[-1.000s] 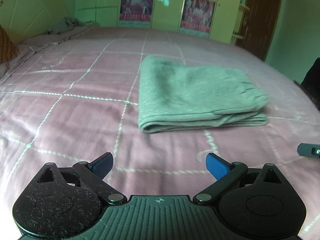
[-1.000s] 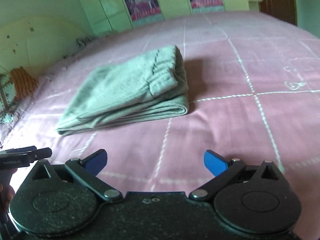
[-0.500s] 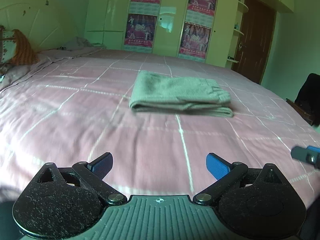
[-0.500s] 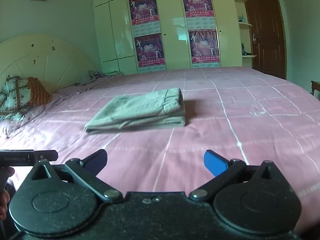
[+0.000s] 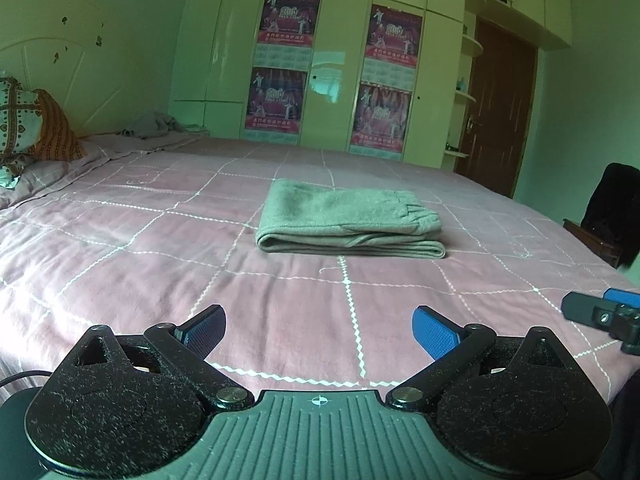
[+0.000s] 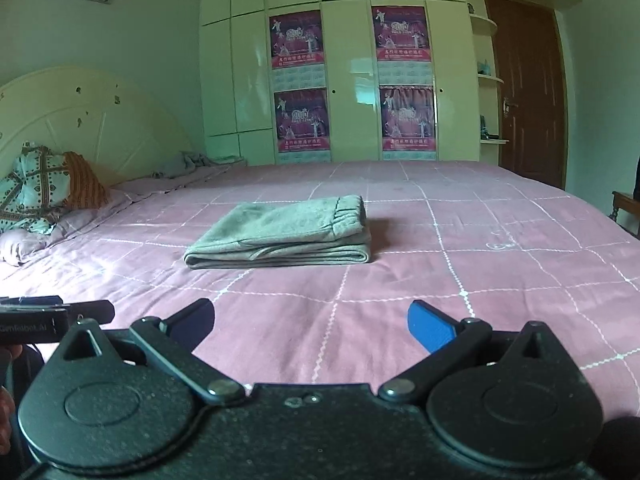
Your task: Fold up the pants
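The grey pants (image 5: pixel 352 220) lie folded into a flat rectangle in the middle of the pink bed (image 5: pixel 160 264), waistband to the right; they also show in the right wrist view (image 6: pixel 288 236). My left gripper (image 5: pixel 318 332) is open and empty, low over the bed's near edge, well short of the pants. My right gripper (image 6: pixel 310 322) is open and empty, equally far back. Each gripper's tip shows at the edge of the other's view.
Pillows (image 6: pixel 44 192) and a white headboard (image 6: pixel 92 120) are at the left. A crumpled grey cloth (image 5: pixel 152 126) lies at the bed's far corner. White wardrobes with posters (image 6: pixel 352 80), a brown door (image 6: pixel 528 92) and a dark chair (image 5: pixel 608 216) stand beyond.
Both grippers have pulled back from the folded pants and tilted up to level, so the pants now look smaller and farther away. The jaws stayed open.
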A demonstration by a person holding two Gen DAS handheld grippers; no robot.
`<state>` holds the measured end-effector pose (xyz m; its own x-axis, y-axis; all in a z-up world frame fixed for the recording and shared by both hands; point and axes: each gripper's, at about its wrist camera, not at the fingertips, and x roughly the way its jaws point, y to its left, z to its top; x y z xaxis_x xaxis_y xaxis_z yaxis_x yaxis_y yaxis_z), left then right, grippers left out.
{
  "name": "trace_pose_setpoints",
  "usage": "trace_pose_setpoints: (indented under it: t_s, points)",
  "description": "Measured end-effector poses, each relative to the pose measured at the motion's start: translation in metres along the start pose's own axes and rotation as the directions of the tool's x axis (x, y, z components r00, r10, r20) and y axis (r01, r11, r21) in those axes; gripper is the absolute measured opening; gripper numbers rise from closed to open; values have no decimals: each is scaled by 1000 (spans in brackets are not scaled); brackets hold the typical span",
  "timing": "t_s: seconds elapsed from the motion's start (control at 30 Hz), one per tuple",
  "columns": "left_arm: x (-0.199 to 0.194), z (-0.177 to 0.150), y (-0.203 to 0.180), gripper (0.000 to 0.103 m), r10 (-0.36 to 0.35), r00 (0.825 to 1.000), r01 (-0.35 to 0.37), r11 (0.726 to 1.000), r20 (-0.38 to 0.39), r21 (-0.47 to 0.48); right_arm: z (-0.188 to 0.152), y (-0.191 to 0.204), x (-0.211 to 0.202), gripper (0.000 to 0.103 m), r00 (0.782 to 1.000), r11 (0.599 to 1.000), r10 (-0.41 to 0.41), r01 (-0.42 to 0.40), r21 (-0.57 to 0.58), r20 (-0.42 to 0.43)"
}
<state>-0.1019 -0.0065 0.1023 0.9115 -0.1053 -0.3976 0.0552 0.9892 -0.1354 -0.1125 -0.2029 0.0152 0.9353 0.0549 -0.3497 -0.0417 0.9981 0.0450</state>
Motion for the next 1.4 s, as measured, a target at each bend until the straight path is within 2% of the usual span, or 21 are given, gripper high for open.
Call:
trace_pose_setpoints:
  t_s: [1.4]
  points:
    - [-5,-7,-14,99,-29,999,28,999,22,38,-5,6,5,103,1000,1000,-19,18,-21,-15]
